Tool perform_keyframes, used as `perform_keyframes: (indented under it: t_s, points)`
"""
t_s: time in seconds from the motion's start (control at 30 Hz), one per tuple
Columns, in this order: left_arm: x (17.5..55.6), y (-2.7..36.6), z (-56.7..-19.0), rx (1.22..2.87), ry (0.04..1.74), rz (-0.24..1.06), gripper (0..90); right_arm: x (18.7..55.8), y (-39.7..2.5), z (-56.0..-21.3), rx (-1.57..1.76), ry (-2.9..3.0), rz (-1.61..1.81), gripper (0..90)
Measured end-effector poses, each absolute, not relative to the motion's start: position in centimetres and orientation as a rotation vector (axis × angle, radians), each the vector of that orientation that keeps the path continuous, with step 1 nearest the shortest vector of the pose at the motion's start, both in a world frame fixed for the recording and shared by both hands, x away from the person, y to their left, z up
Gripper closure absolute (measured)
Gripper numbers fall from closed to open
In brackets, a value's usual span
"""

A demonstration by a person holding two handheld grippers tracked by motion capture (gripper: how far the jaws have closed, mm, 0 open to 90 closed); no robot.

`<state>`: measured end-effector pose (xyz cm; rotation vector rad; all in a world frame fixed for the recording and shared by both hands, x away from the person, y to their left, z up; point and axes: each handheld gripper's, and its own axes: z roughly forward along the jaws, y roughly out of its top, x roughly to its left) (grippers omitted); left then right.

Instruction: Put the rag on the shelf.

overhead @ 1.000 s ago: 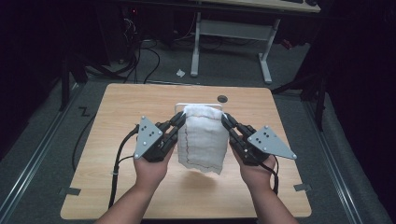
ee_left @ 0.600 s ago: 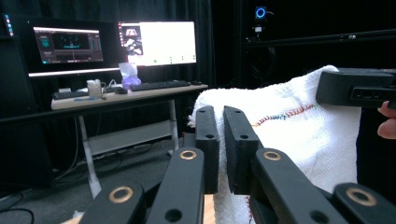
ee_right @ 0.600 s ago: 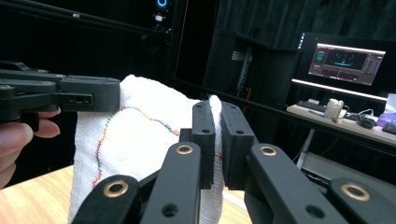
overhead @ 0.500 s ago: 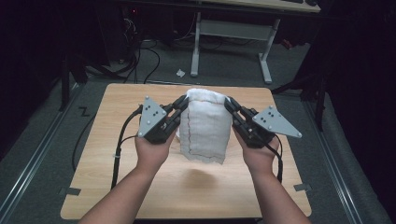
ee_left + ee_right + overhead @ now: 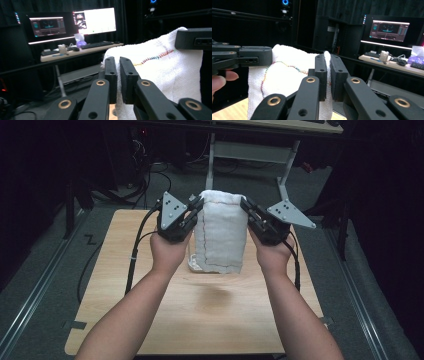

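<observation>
A white woven towel (image 5: 220, 232) with a coloured stitched line hangs doubled over between my two grippers above the wooden table (image 5: 150, 320). My left gripper (image 5: 198, 206) is shut on its upper left corner and my right gripper (image 5: 244, 206) on its upper right corner. In the left gripper view the jaws (image 5: 117, 75) pinch the towel's (image 5: 165, 75) edge, with the other gripper (image 5: 193, 38) at the far side. In the right gripper view the towel (image 5: 284, 75) is squeezed between the jaws (image 5: 327, 72), and the left gripper (image 5: 242, 58) holds the opposite corner.
The table's back edge lies just beyond the towel, with another desk's white legs (image 5: 287, 167) and floor cables (image 5: 150, 180) behind it. Lit monitors (image 5: 95, 20) and a keyboard stand on a desk in the dark room. Cables trail from both grippers across the tabletop.
Both grippers have risen and moved away from the person, lifting the towel off the table so that it now hangs down from its top corners.
</observation>
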<state>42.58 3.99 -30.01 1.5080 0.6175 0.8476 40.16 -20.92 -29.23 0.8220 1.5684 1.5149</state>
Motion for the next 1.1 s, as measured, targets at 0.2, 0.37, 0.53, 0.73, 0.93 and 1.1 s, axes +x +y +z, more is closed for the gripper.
perform_keyframes:
  t_s: [0.2, 0.37, 0.53, 0.73, 0.93, 1.1]
  points:
    - [45.3, 4.2, -30.2, 1.544, 0.626, 0.882, 85.3, 43.1, -20.6, -29.6, 0.869, 1.599, 1.504, 85.8]
    - [47.5, 4.4, -30.4, 1.545, 0.653, 0.855, 85.2, 45.2, -20.1, -29.8, 0.910, 1.625, 1.469, 85.8]
    - [49.7, 4.6, -30.8, 1.552, 0.701, 0.826, 85.0, 47.7, -19.9, -29.7, 0.938, 1.655, 1.471, 85.8]
    - [52.6, 4.4, -31.9, 1.570, 0.797, 0.742, 84.8, 50.5, -20.1, -30.7, 0.996, 1.688, 1.458, 85.7]
    - [55.2, 3.7, -33.9, 1.642, 0.857, 0.695, 84.3, 54.1, -20.2, -33.7, 1.061, 1.795, 1.340, 85.6]
    - [56.4, 3.3, -35.6, 1.697, 0.921, 0.632, 78.2, 55.5, -20.5, -35.3, 1.118, 1.849, 1.300, 85.3]
